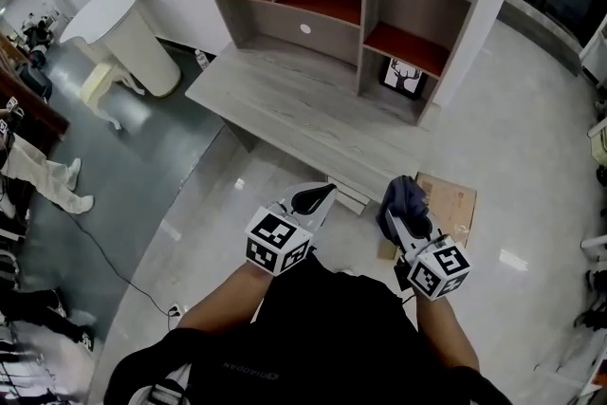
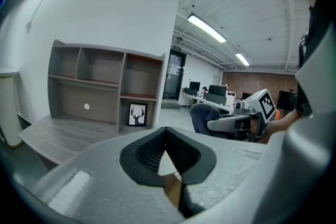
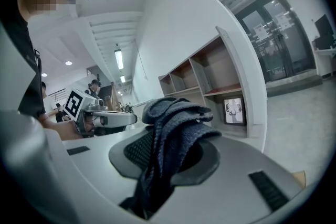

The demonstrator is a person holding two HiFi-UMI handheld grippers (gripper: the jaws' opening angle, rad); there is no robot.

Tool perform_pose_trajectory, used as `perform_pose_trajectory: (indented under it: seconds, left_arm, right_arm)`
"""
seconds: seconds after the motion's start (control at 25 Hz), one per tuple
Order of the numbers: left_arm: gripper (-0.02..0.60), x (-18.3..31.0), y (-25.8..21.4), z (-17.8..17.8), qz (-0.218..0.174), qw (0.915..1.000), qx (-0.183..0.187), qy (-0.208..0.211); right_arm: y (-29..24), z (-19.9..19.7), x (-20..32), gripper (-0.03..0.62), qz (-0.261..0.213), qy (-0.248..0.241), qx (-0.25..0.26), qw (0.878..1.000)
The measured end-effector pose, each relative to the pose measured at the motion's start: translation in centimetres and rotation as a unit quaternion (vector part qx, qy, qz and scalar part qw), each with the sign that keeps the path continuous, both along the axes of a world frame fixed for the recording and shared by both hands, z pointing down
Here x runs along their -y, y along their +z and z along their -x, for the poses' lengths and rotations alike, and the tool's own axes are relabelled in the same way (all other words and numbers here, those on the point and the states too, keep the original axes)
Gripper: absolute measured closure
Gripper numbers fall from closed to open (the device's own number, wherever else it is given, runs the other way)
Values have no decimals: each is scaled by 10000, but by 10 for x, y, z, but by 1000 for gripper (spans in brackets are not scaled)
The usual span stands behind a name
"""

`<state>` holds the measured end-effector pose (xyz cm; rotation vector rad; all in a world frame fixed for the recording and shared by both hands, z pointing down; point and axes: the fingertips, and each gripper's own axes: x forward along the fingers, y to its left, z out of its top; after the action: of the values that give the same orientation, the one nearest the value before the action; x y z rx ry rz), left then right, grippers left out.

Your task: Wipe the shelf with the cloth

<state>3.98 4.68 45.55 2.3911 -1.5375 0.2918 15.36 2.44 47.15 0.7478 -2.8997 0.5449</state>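
The grey wooden shelf (image 1: pixel 332 5) with red boards stands on a grey desk (image 1: pixel 285 104) ahead of me; it also shows in the left gripper view (image 2: pixel 105 86) and the right gripper view (image 3: pixel 205 81). My right gripper (image 1: pixel 400 204) is shut on a dark blue cloth (image 1: pixel 403 193), which bunches up between the jaws (image 3: pixel 176 136) and hides their tips. My left gripper (image 1: pixel 322 194) is shut with nothing in it; its tips meet (image 2: pixel 167 131). Both grippers hang in front of the desk's near edge, side by side and apart from the shelf.
A framed deer picture (image 1: pixel 406 76) stands in the shelf's lower right compartment. A flat cardboard piece (image 1: pixel 450 204) lies on the floor under my right gripper. A white round table (image 1: pixel 123 33) stands at the left, and a cable (image 1: pixel 104 251) crosses the floor.
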Motion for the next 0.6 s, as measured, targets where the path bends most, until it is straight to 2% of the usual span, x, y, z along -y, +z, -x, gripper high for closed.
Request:
perform_pose_trajectory:
  seconds: [0.2, 0.6]
  left_arm:
    - [574, 39, 4, 19, -13, 9997, 6, 228]
    - [574, 147, -12, 74, -50, 9942, -22, 1072]
  right_arm:
    - [8, 16, 31, 499, 2, 272, -17, 9996]
    - [4, 74, 114, 499, 86, 1096, -57, 9939]
